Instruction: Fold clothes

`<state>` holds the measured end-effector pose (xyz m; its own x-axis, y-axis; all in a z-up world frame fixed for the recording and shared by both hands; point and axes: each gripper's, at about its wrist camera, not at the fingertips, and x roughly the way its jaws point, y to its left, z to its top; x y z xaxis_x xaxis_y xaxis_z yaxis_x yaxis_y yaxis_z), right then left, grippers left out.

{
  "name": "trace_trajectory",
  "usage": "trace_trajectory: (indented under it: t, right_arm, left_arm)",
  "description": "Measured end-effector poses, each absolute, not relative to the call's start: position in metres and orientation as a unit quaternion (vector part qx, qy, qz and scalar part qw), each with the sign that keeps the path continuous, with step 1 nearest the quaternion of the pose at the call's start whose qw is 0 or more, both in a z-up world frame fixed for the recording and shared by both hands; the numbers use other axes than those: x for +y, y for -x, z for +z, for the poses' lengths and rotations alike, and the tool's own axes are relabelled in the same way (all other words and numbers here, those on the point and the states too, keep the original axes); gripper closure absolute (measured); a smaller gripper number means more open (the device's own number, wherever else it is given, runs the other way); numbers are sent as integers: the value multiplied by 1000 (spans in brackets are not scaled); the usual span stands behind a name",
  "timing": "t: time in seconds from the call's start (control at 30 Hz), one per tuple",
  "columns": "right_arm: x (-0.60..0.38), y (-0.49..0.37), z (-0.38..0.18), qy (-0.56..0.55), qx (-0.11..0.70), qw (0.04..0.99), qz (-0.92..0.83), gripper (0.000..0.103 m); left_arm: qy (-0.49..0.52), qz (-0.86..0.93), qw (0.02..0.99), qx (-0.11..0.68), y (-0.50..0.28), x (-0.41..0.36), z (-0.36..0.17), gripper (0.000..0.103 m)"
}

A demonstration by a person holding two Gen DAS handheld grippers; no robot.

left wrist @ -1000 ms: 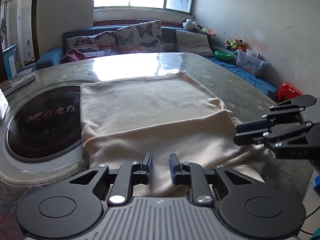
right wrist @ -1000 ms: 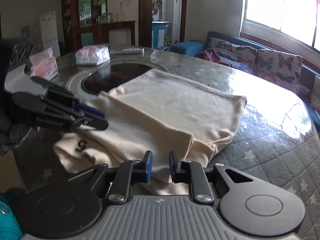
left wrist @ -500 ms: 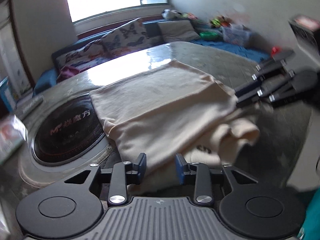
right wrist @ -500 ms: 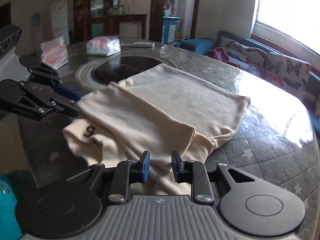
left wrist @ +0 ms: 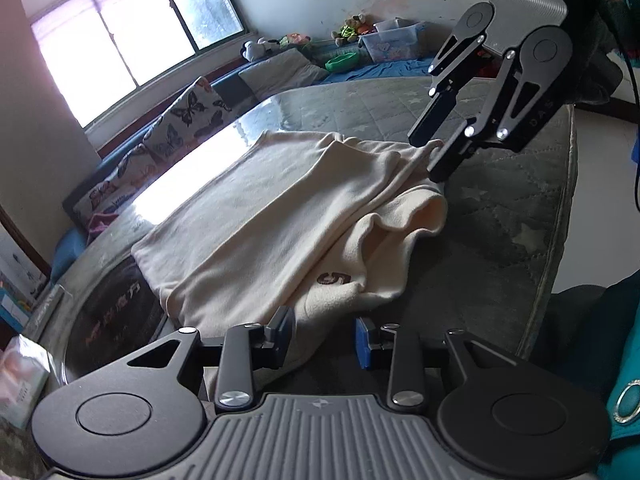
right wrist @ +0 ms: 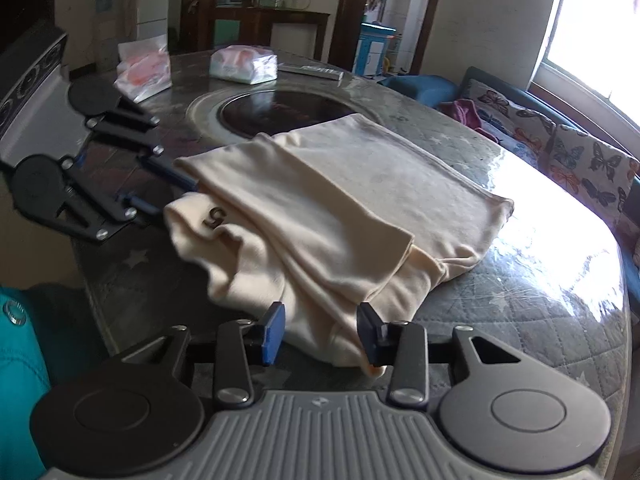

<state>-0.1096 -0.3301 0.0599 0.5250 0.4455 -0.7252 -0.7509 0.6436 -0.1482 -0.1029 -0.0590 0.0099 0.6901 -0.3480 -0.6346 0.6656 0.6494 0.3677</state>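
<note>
The left gripper (left wrist: 325, 336) is let go, with its two fingers wide apart. A bit of the cream cloth (left wrist: 280, 216) lies between its blue pads (left wrist: 363, 343), but the pads do not press it. Just ahead of this gripper the cloth is bunched up, and a brown number 5 (left wrist: 334, 278) shows on the bunched part. Past that, the cloth lies flat in a folded layer. To the left of this gripper is a round dark glass plate (left wrist: 112, 320) set into the counter (left wrist: 500, 216). A tissue pack (left wrist: 20, 376) sits at the far left edge.

The right gripper (right wrist: 320, 332) is let go too, with its fingers wide apart. The near edge of the cream cloth (right wrist: 360, 200) sits in the gap between the pads, and one pad (right wrist: 368, 332) touches a fold. In the left view, the right gripper (left wrist: 434, 158) hangs over the far corner of the cloth, with its tips right at the edge. In the right view, the left gripper (right wrist: 160, 188) is at the far left, with its tips right beside the bunched end by the number 5 (right wrist: 214, 217).

Farther out from the right gripper, past the cloth, are the dark glass plate (right wrist: 280, 114), two tissue packs (right wrist: 244, 64) and a shiny bright patch of counter (right wrist: 560, 216). Beyond the counter is a sofa with butterfly pillows (right wrist: 592, 164) under a bright window (left wrist: 120, 40).
</note>
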Motion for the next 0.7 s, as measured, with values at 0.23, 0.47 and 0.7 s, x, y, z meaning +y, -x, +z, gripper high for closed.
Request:
trace_trajectory:
  t: [0.23,0.47,0.7]
  right_arm:
    - [-324,122,55,271,317,831,368,51]
    - [-313,123,49,304,280,824,388,45]
    - [-304,97,41,261,279,835,396,58]
  left_arm:
    - [-282,-299,879,242,98,-58,15,93]
    - [-190,-285,904,257,64,-47,39,95]
    - [-154,-287,906,270,48,-45,44,95]
